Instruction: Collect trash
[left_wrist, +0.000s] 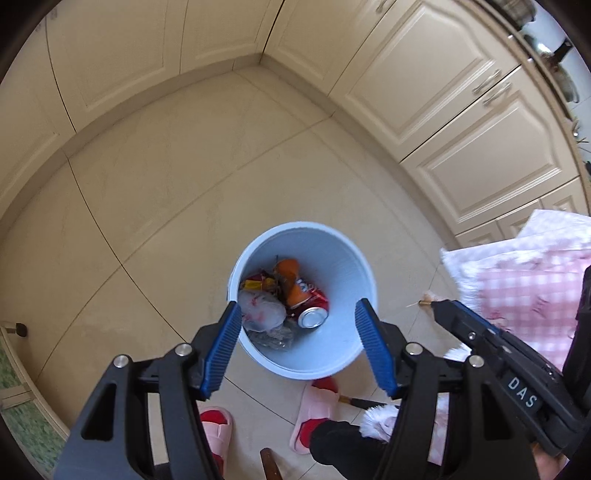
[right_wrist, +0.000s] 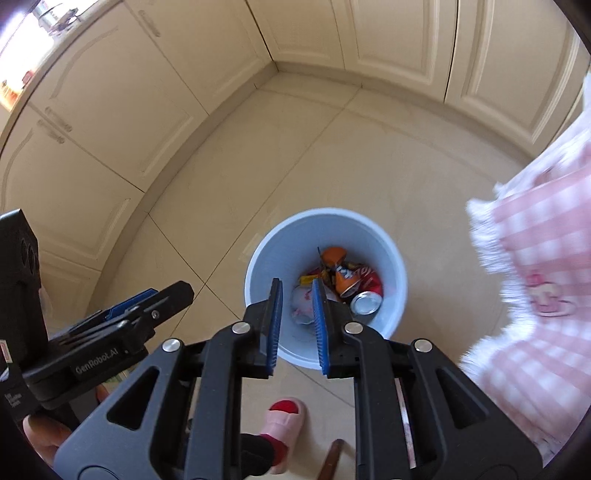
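Observation:
A light blue bin (left_wrist: 343, 266) stands on the tiled floor, seen from above in both views (right_wrist: 280, 251). It holds an orange can (left_wrist: 293, 284), a red can (left_wrist: 314, 314) with its silver top showing, a crumpled white wrapper (left_wrist: 260, 310) and other scraps. My left gripper (left_wrist: 298, 302) hangs above the bin's near rim, open wide with nothing between its blue pads (left_wrist: 223, 347). My right gripper (right_wrist: 295, 286) is also over the bin, its pads (right_wrist: 319, 325) only a narrow gap apart and holding nothing. Each gripper shows side-on in the other's view: the right gripper (left_wrist: 447, 306), the left gripper (right_wrist: 147, 302).
Cream cabinet doors (left_wrist: 461, 110) line the far corner and both sides. The person's pink slippers (left_wrist: 314, 413) stand just before the bin. A pink checked garment (right_wrist: 546, 295) hangs at the right. A brown stick end (right_wrist: 332, 458) lies by the feet. A door stop (left_wrist: 16, 328) sits far left.

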